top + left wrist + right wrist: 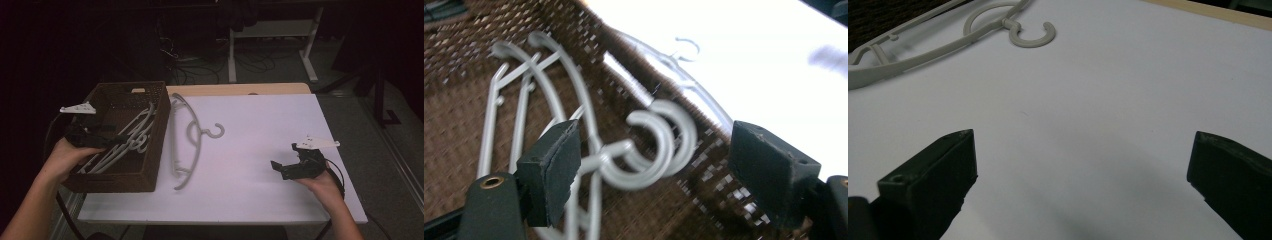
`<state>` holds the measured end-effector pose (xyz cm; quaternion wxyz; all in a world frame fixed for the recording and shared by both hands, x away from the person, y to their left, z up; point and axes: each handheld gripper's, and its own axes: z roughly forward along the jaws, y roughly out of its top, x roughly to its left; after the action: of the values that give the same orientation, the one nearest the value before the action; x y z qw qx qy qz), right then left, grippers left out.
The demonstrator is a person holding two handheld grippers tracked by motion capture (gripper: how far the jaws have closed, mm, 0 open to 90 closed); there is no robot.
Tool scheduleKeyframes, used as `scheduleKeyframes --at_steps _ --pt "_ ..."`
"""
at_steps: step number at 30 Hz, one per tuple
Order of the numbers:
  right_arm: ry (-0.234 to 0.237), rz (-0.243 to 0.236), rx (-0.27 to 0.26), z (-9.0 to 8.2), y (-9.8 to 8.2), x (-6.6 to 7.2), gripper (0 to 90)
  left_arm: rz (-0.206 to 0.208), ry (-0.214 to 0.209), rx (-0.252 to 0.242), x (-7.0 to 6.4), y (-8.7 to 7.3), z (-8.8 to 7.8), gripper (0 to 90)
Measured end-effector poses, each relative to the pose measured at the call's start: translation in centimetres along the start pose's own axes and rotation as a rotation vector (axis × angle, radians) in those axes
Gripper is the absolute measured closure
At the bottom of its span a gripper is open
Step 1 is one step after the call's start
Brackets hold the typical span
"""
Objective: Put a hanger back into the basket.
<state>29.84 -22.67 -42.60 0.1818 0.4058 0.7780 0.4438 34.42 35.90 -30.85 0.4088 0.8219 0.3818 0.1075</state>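
We count two pale grey plastic hangers in the brown woven basket, one outside, our left gripper and right gripper both gaping, empty.

The high view looks forward and down from above the person's side, taking in the whole white table, the brown basket at its left and the floor beyond. The left gripper view sits close over the basket, facing down across its wall toward the table. The right gripper view rides low, just above the table, looking along it. All 3 views share the grey hanger lying beside the basket.
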Motion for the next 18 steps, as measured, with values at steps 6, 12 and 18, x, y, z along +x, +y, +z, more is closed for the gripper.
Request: scheduleKeyframes --at_steps 6,12,18 --pt "0.002 -0.003 0.002 0.0 0.0 0.1 0.0 0.019 -0.021 -0.027 -2.4 1.7 1.0 20.6" --pt "0.006 -0.003 0.003 0.1 0.0 0.1 0.0 0.028 -0.053 -0.064 -4.8 3.6 2.4 22.3" --pt "0.008 -0.008 0.003 0.1 0.0 0.1 0.0 0.047 -0.067 -0.072 -7.2 5.3 4.5 34.1"
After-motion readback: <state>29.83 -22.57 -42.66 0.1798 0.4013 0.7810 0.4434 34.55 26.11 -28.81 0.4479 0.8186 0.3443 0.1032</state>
